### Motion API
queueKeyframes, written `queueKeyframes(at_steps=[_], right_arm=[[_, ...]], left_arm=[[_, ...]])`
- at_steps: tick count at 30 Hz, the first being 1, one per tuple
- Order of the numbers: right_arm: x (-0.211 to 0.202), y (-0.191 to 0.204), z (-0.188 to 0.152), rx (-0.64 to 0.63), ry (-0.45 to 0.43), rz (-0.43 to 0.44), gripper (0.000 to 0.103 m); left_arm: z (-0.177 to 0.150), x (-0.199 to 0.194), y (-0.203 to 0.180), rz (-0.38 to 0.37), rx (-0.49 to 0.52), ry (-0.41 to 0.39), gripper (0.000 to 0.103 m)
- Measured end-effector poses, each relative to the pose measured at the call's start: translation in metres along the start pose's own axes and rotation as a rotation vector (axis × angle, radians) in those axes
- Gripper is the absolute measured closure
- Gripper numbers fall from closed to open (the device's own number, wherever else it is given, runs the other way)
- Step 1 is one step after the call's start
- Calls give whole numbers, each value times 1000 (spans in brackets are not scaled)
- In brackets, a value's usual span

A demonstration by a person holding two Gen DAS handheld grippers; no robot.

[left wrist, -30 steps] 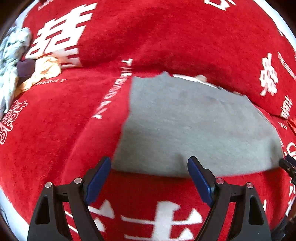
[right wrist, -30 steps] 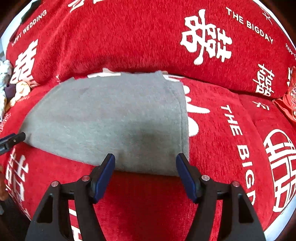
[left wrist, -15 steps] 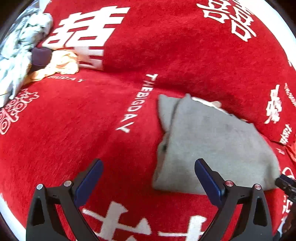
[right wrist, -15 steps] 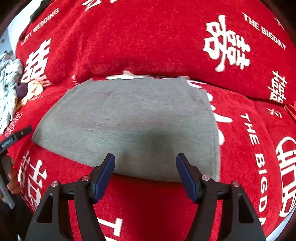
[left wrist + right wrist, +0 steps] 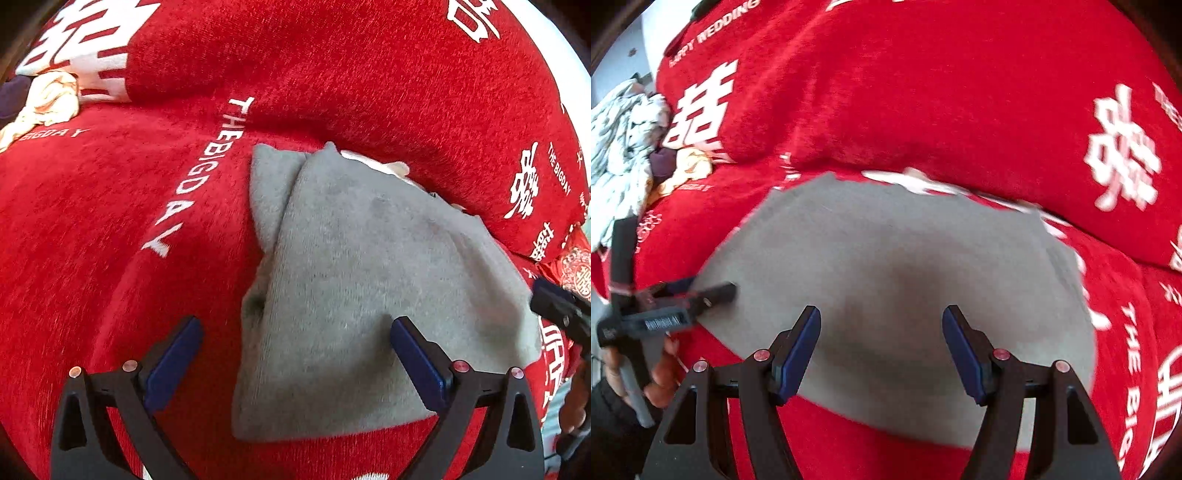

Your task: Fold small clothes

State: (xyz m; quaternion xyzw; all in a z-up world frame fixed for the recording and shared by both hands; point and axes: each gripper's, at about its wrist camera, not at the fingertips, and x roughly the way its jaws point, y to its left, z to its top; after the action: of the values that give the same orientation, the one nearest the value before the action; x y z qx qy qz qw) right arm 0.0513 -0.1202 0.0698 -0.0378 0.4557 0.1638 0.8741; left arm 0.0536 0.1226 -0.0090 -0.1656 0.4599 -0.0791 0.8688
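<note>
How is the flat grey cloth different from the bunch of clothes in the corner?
The grey knit cloth is one plain colour; the pile of clothes mixes a pale patterned piece with cream and dark purple ones. The grey cloth lies spread flat with one edge folded over; the pile is crumpled in a heap. The grey cloth sits just ahead of both grippers; the pile is off at the far left edge. Both rest on the red blanket with white lettering.

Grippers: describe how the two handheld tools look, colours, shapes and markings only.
Both match: the left gripper and the right gripper each have two black, angular fingers with triangular cut-outs, dark blue flat pads on the inner faces, and small round metal fasteners with a reddish tint along the top. Seen from the right wrist view, the left gripper's body carries a white printed label, too blurred to read. No cables or sleeves show.
</note>
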Motion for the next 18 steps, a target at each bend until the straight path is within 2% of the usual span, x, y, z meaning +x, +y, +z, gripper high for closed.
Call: queueKeyframes(at_steps=[1,2,4,6,10,12,14,18], right_arm=[[6,6,10,-8,4,19,31],[11,11,19,-13,7,32,31],[23,20,35,-16,21,48,31],[39,27,50,-10,49,67,31],[67,36,70,13,120,110,31],[80,42,79,24,157,122,31],[91,50,88,27,185,131,31],[115,73,108,11,243,111,31]], left_arm=[[1,0,0,-9,1,0,4],[1,-1,-1,-20,7,-5,18],[-1,-5,-2,-22,24,-13,35],[-1,-5,-5,-21,32,-18,36],[-2,-7,-6,-45,30,-24,55],[-3,-7,-7,-37,31,-29,56],[-4,-9,-9,-34,34,-41,64],[-6,-12,-9,-34,35,-57,64]])
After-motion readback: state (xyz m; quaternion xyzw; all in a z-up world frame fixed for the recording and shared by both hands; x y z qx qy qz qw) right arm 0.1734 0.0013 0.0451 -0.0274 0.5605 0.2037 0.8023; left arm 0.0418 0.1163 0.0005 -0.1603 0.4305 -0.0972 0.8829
